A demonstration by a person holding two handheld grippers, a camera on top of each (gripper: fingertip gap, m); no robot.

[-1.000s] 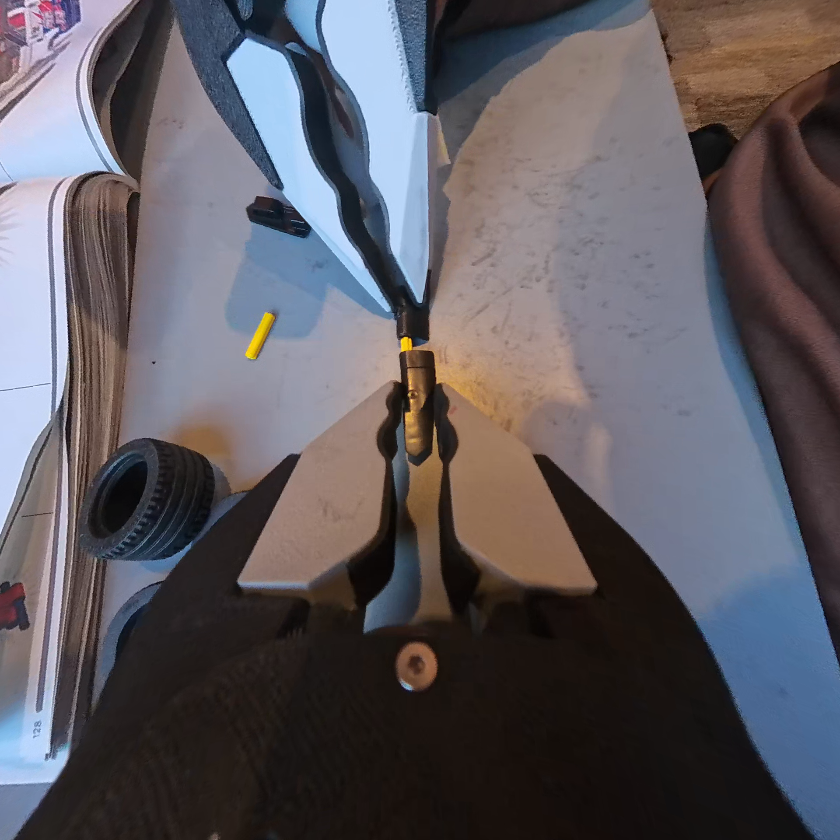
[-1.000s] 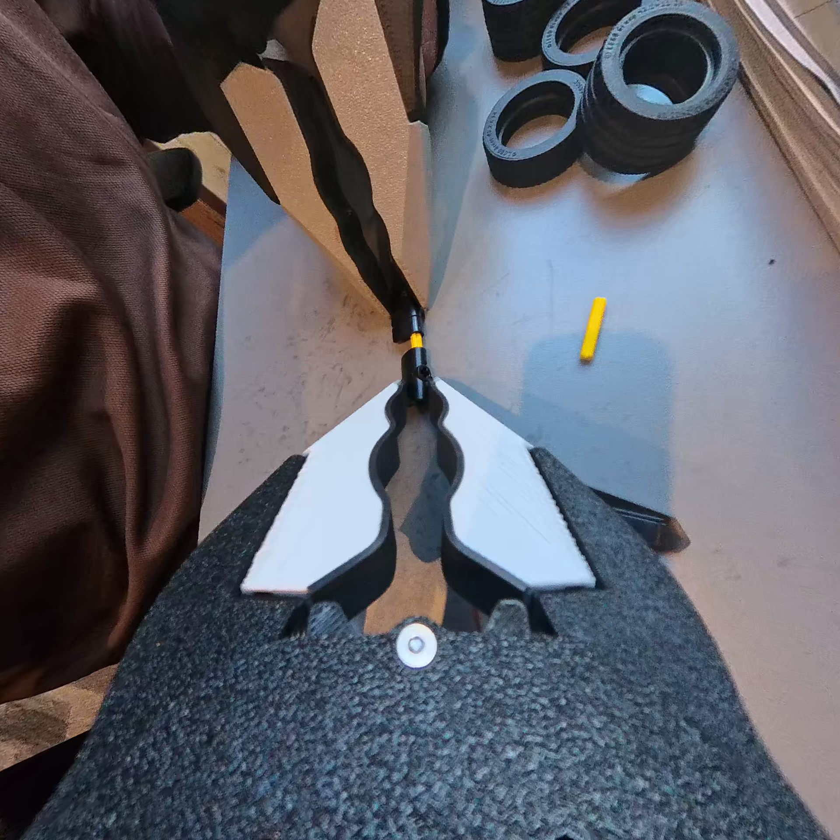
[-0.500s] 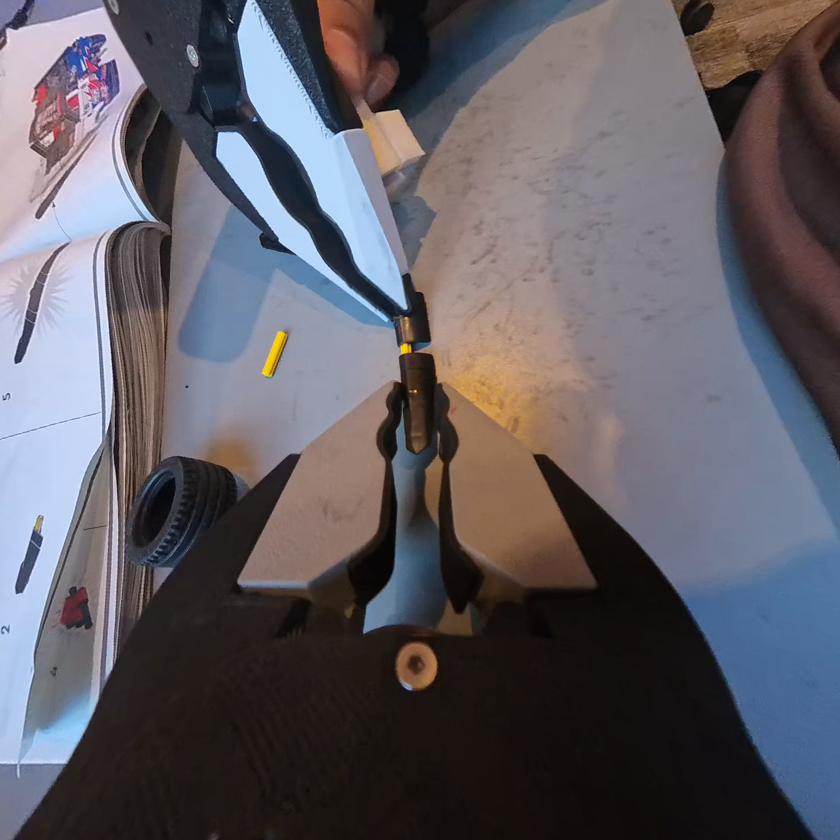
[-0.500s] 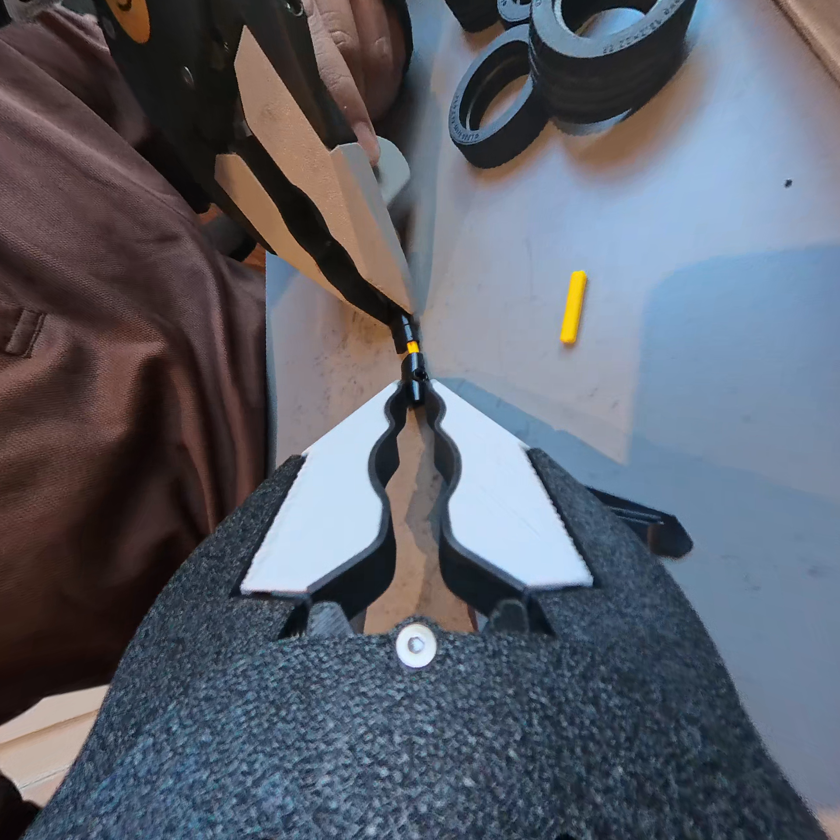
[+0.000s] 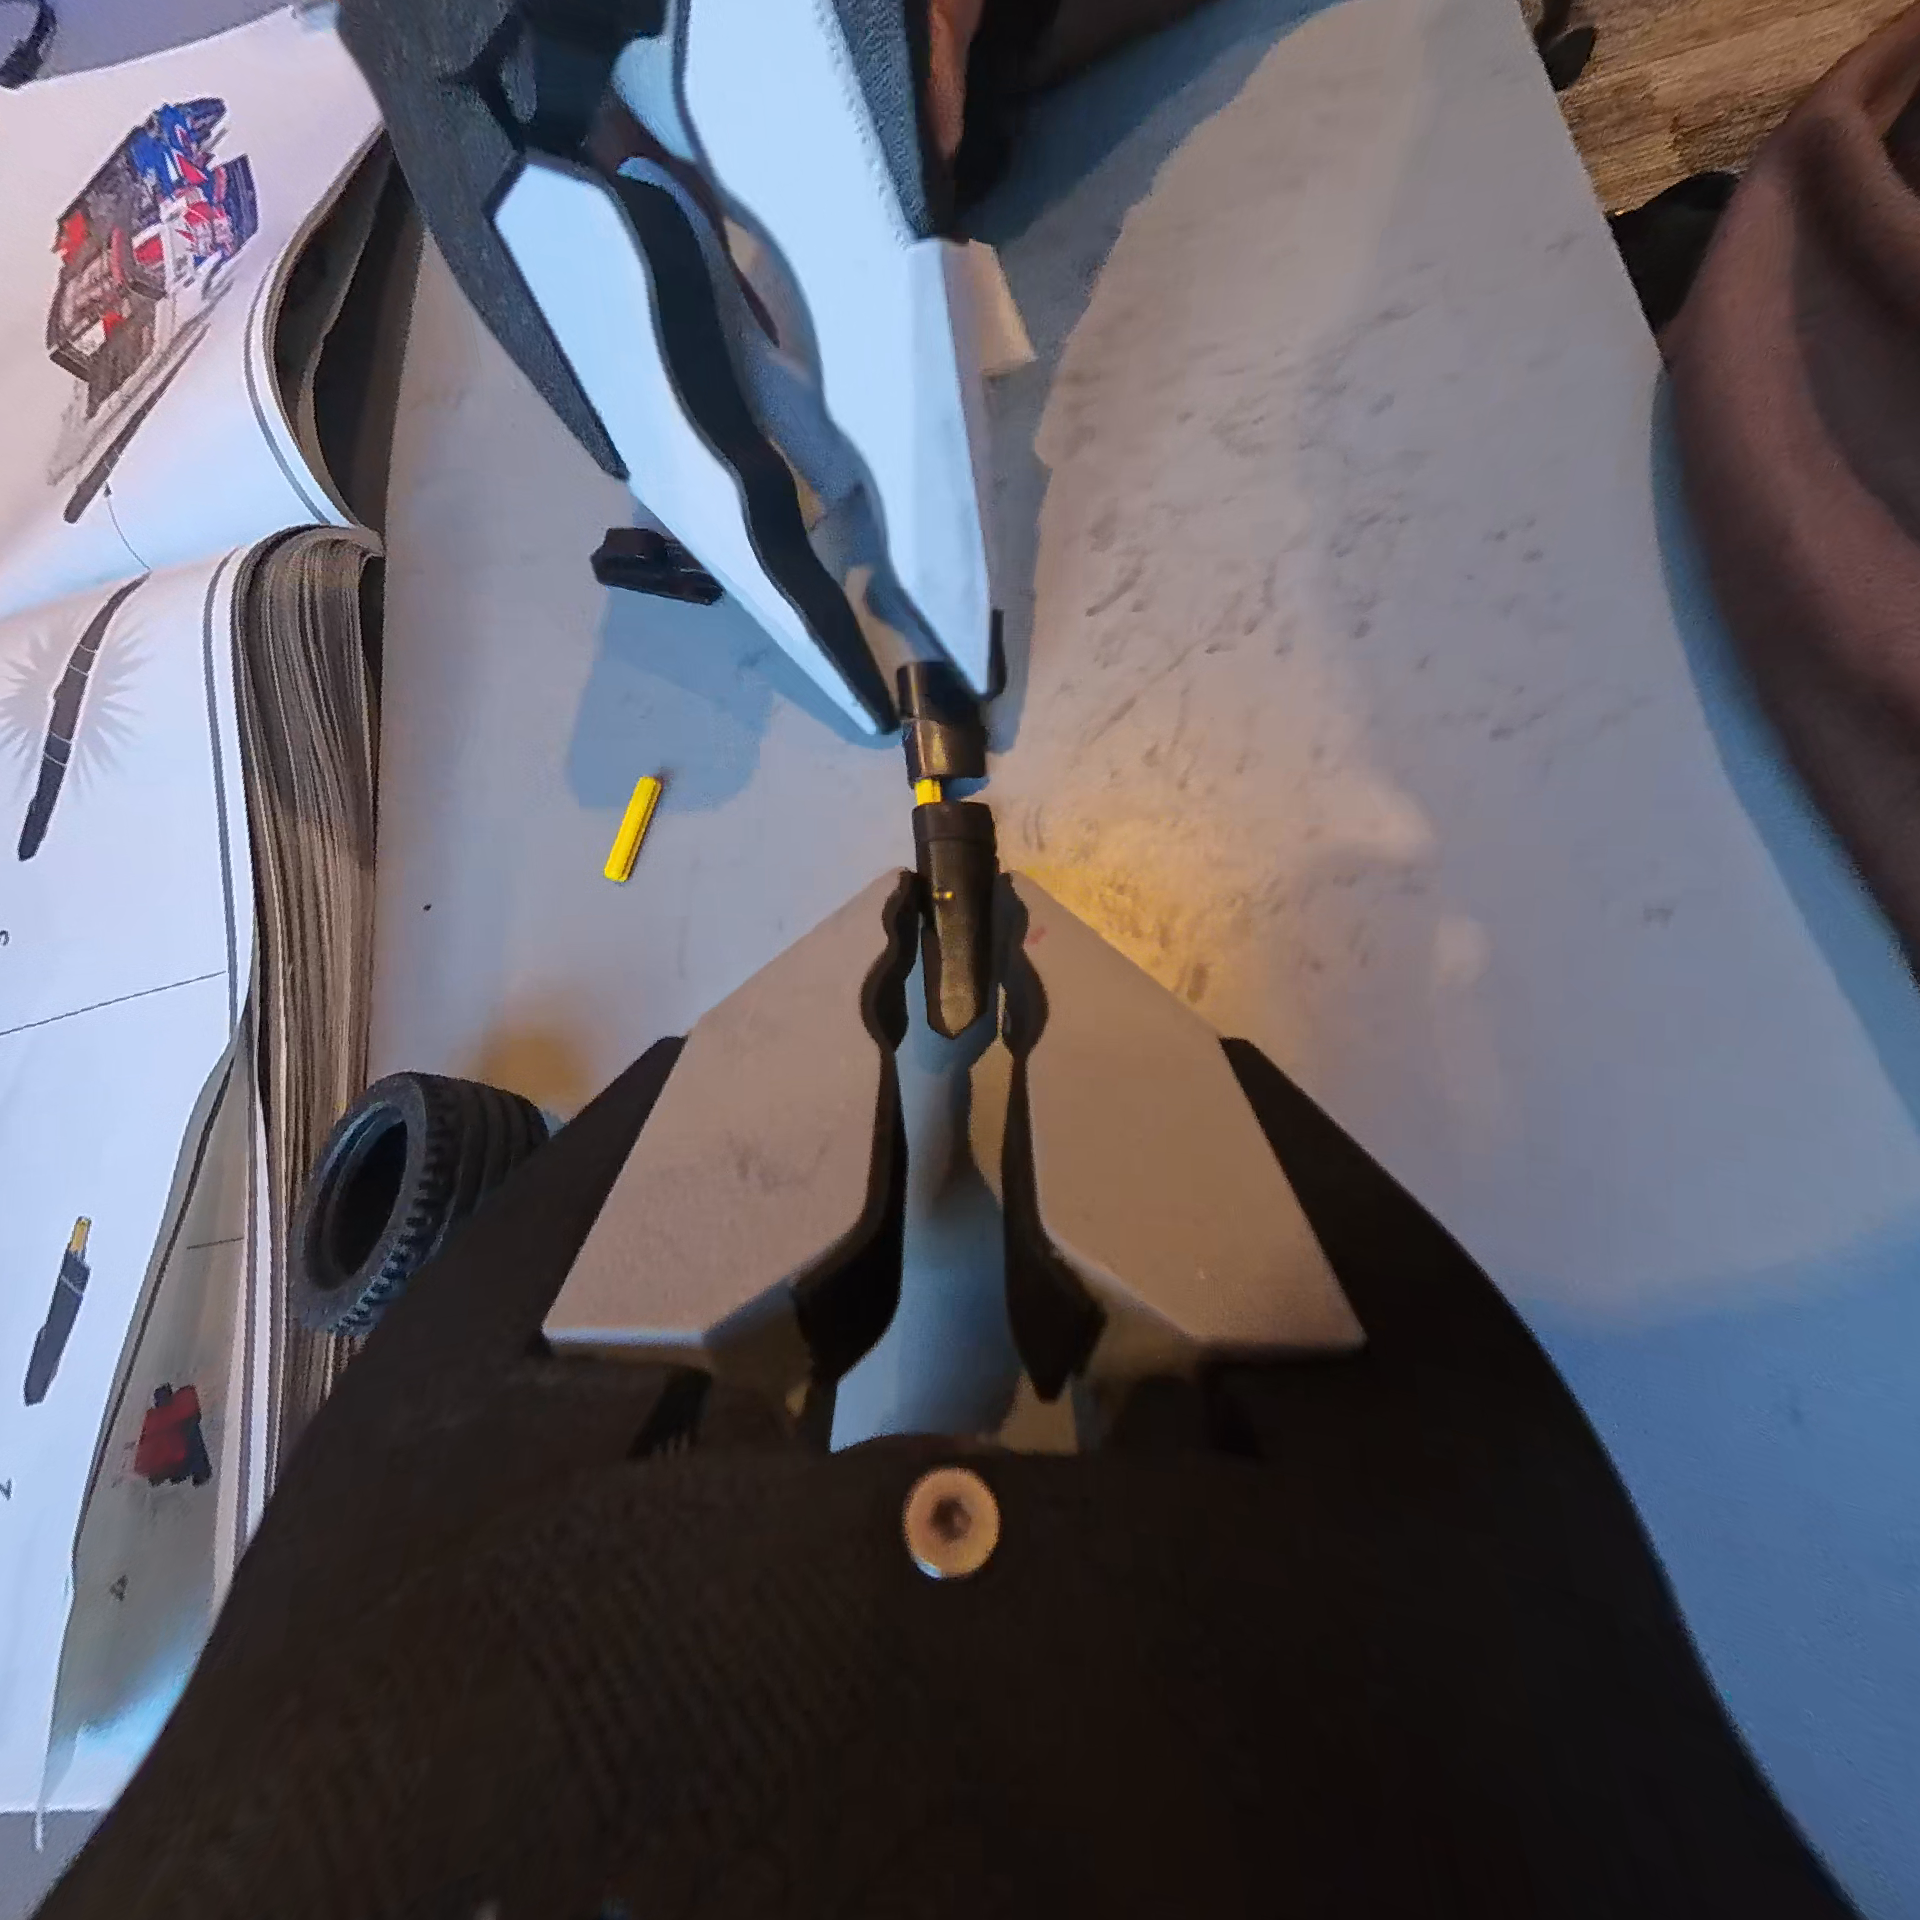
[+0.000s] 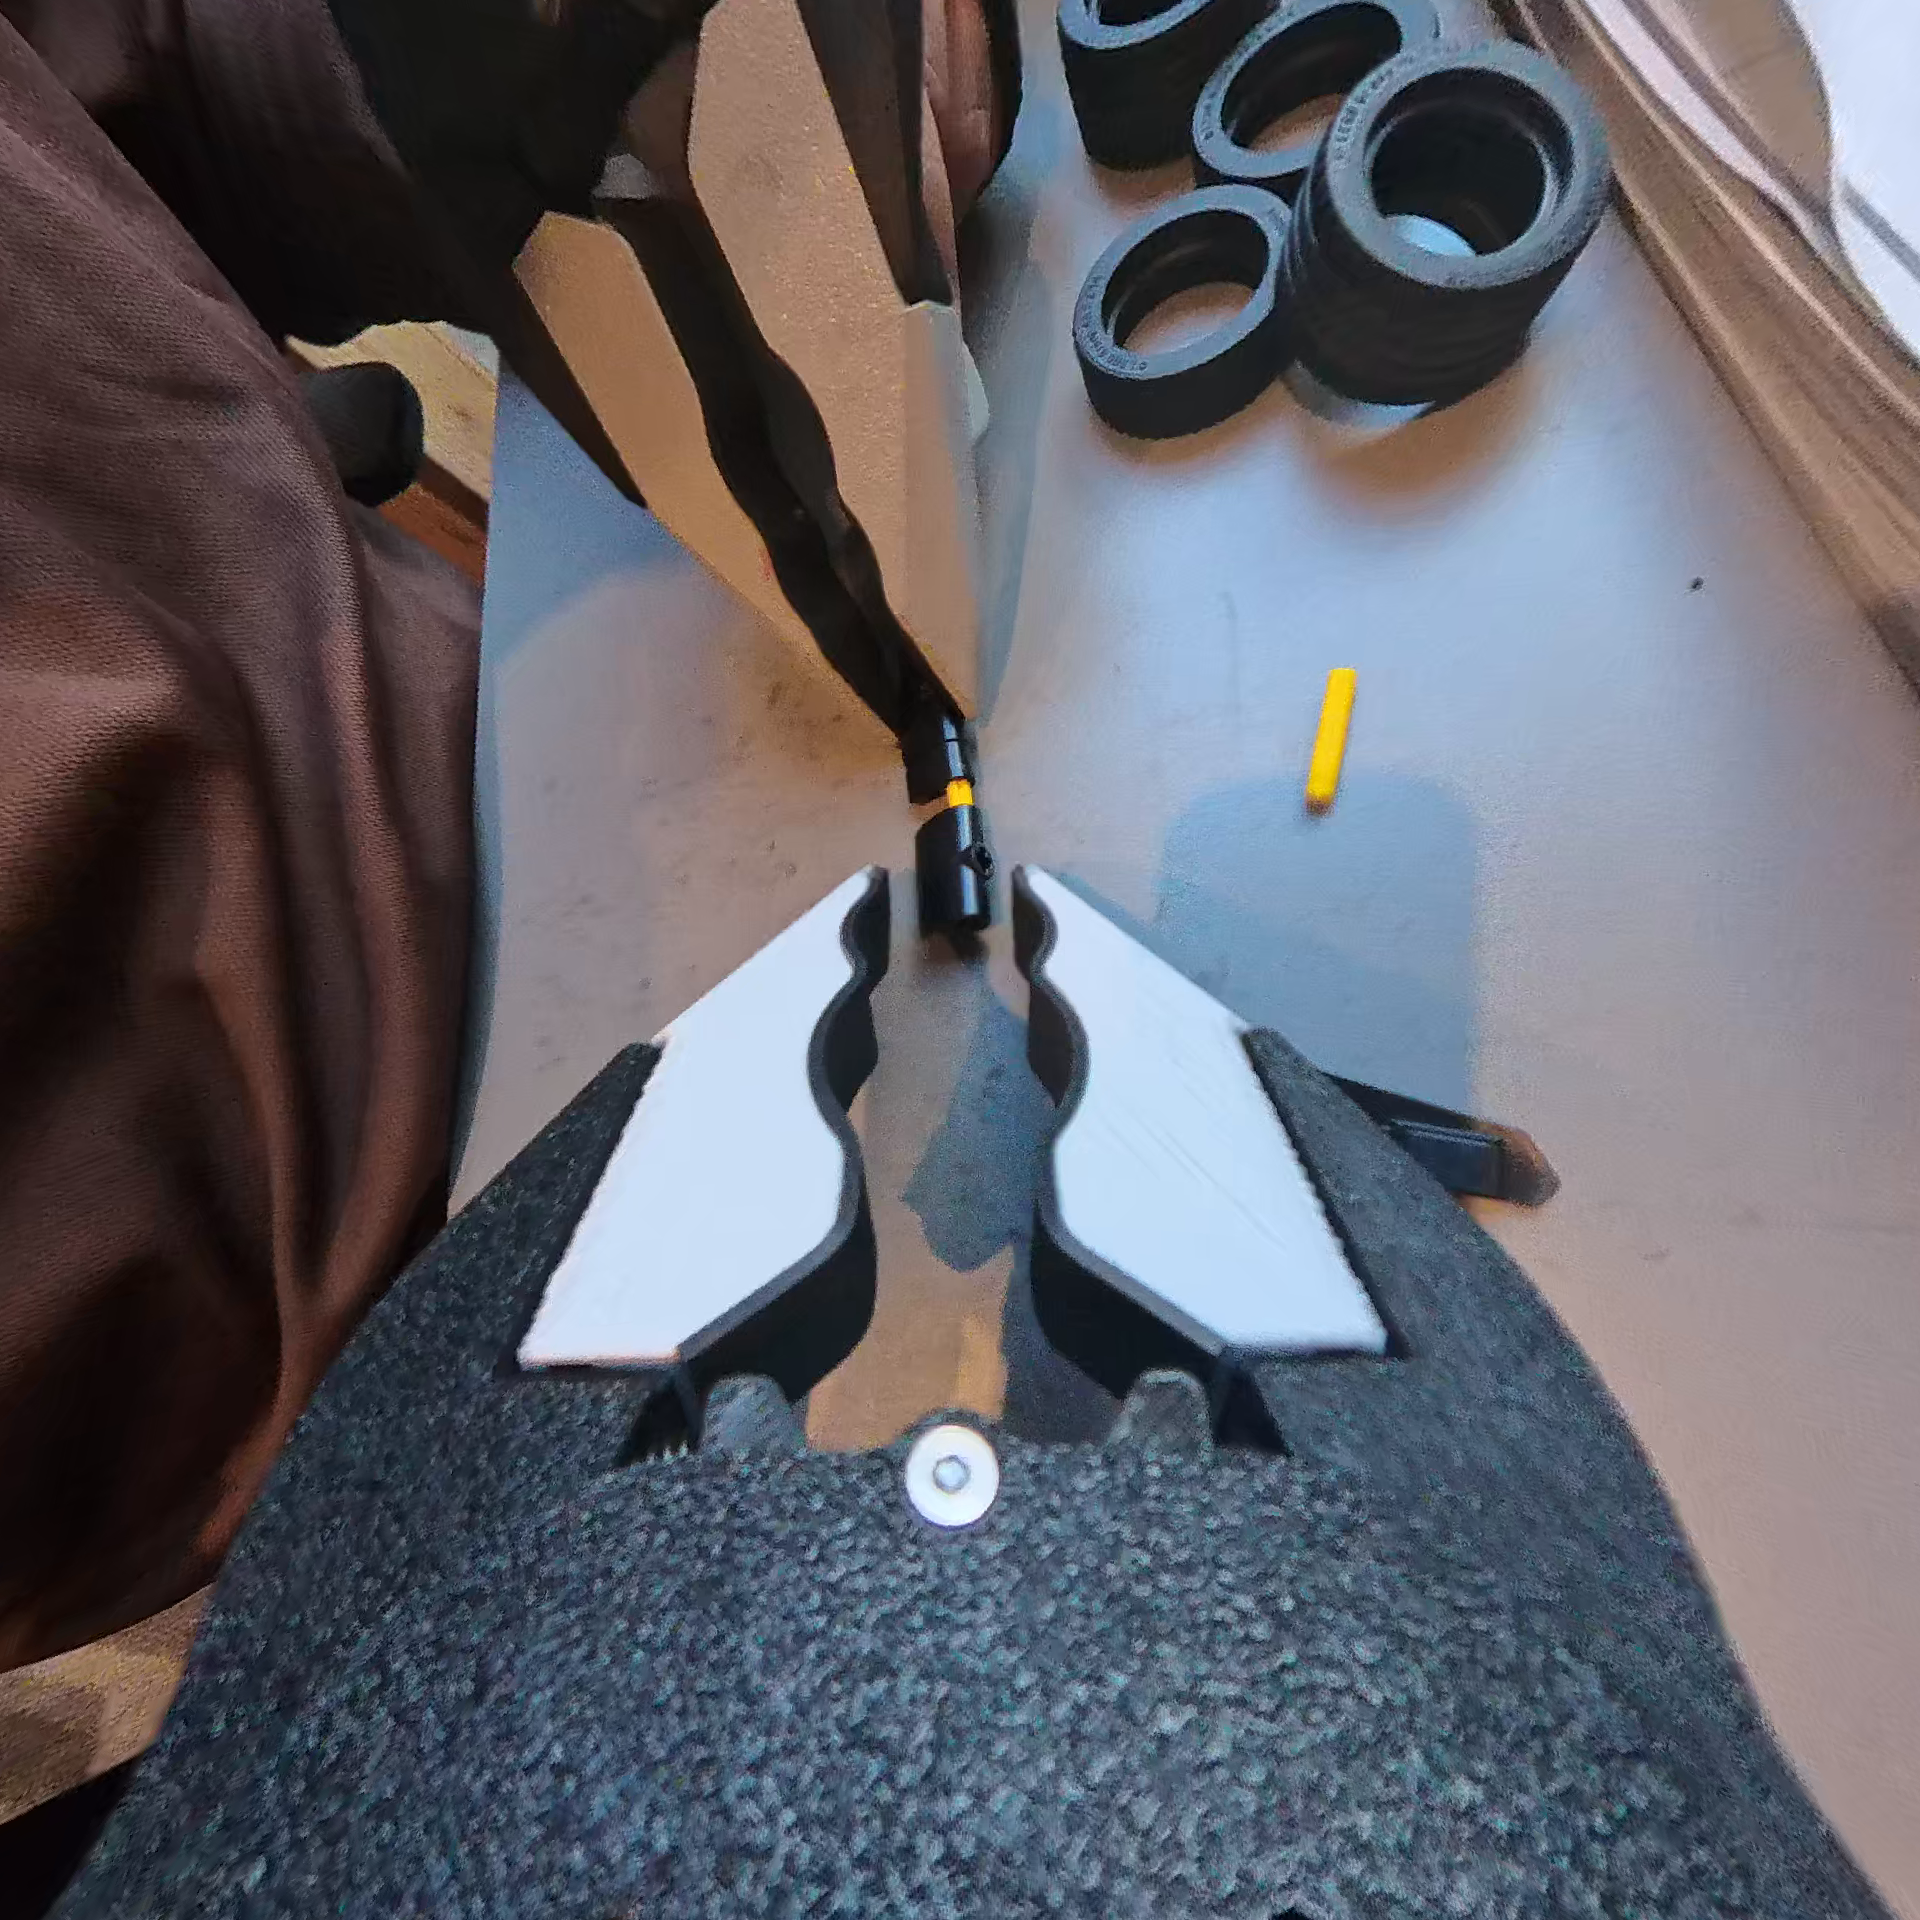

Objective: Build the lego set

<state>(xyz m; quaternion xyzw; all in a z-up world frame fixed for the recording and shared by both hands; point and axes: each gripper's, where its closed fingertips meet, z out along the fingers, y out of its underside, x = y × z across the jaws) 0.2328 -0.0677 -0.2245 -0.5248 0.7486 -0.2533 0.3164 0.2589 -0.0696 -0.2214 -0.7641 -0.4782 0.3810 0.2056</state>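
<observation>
Left to right, left wrist view: open instruction booklet (image 5: 114, 727) at table edge; one black tyre (image 5: 405, 1195) beside it; spare yellow axle (image 5: 633, 828) loose on the grey table (image 5: 1299, 644); small black piece (image 5: 649, 566) farther off. Centre: left gripper (image 5: 951, 914) clamped on the long black connector (image 5: 954, 935). A short yellow axle (image 5: 928, 791) joins it to a black sleeve (image 6: 954, 875). Right gripper (image 6: 951, 883) jaws stand narrowly parted, clear of the sleeve. More tyres (image 6: 1340, 208) lie unused.

Judgement: one small sub-assembly joined, yellow gap showing; most of the build remains.
</observation>
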